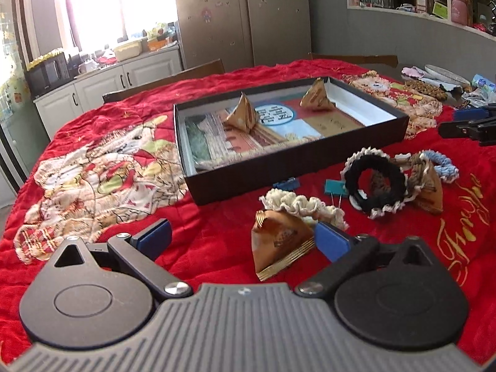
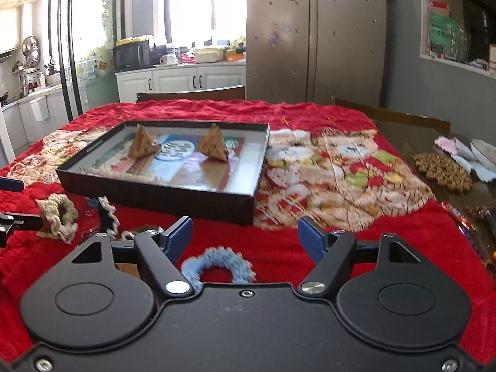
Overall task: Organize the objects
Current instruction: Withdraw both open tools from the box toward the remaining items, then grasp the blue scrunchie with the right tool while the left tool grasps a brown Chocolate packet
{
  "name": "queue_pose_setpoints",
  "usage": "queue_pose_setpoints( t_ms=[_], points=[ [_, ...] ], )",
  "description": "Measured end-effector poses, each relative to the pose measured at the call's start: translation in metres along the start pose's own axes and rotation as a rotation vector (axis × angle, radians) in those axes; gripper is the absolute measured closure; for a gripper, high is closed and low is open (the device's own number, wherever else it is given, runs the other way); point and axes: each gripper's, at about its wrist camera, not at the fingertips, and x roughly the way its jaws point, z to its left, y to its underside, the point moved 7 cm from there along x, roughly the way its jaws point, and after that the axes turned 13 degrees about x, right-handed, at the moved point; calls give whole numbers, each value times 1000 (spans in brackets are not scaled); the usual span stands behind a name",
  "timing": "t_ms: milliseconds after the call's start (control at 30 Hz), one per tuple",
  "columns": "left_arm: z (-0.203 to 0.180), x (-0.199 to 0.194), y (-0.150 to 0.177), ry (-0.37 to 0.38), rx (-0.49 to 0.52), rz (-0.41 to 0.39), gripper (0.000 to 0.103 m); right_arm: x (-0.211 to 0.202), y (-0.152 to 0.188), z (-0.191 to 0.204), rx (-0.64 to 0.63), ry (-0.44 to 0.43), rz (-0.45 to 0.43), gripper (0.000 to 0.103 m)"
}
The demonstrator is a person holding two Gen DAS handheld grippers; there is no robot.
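A shallow black box (image 1: pixel 248 179) sits on the red tablecloth and holds two brown pyramid packets (image 1: pixel 243 114) (image 1: pixel 316 96); it also shows in the right wrist view (image 2: pixel 161 197). My left gripper (image 1: pixel 243 235) is open, with a third brown pyramid packet (image 1: pixel 279 248) between its fingers, close to the right finger. A cream scrunchie (image 1: pixel 302 206) lies just behind it. A black-and-white scrunchie (image 1: pixel 375 183) and a blue one (image 1: pixel 440 164) lie to the right. My right gripper (image 2: pixel 245 235) is open above the blue scrunchie (image 2: pixel 218 265).
Small blue clips (image 1: pixel 286 183) lie in front of the box. A brown beaded mat (image 2: pixel 441 170) and plates (image 2: pixel 483 152) sit at the table's right side. Chairs (image 2: pixel 192 94) stand at the far edge. The other gripper shows at right (image 1: pixel 468 127).
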Motion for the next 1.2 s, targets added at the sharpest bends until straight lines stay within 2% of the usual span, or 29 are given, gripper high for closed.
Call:
queue_pose_setpoints(
  t_ms=[500,600,767,1033,1200],
  points=[
    [-6,28,1,36,-78,22,14,20,27,-12,-4,12,83,47],
    [-6,30,1,43,-89,23,19,24,32,-9,-20,12,97,53],
    [-5,32,2,62,-111,29,33,28,38,-8,-25,7,115,60],
    [-5,34,3,91,-138,34,45,30,39,-8,-24,7,121,67],
    [-7,32,3,107,-140,31,59,31,39,-8,-22,6,120,75]
  ],
)
